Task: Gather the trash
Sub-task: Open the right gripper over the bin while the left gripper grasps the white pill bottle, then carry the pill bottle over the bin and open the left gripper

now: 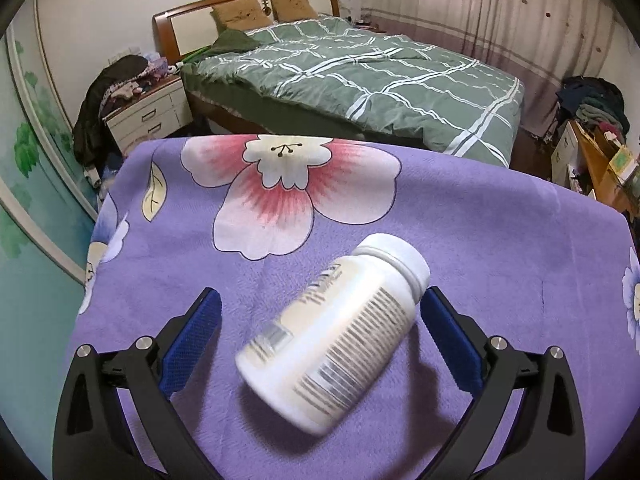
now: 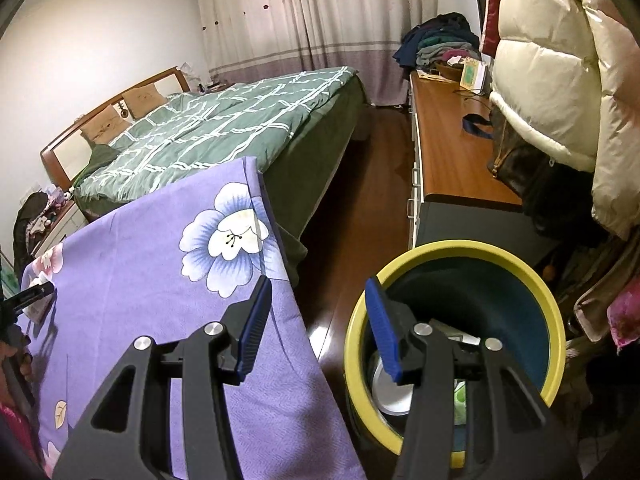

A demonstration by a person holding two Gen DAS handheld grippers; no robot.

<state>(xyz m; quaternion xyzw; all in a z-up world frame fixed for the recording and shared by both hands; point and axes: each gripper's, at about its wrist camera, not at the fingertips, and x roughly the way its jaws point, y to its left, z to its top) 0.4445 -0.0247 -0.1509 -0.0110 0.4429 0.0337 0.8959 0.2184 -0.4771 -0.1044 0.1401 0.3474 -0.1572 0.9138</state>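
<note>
A white plastic bottle (image 1: 336, 332) with a white cap lies on its side on the purple flowered cloth (image 1: 500, 240) that covers the table. My left gripper (image 1: 320, 292) is open around it; the bottle's cap is close to the right fingertip and the left pad stands well apart from it. My right gripper (image 2: 317, 282) is open and empty, over the gap between the cloth's edge (image 2: 280, 264) and a yellow-rimmed bin (image 2: 460, 248). The bin stands on the floor and holds some white and green rubbish (image 2: 392, 392). The left gripper's finger (image 2: 36, 292) shows at the far left.
A bed with a green checked duvet (image 1: 360, 80) stands beyond the table, a nightstand (image 1: 148, 112) piled with clothes to its left. A long wooden desk (image 2: 448, 140) runs along the right, with a cream puffer jacket (image 2: 552, 60) hanging over bags beside the bin.
</note>
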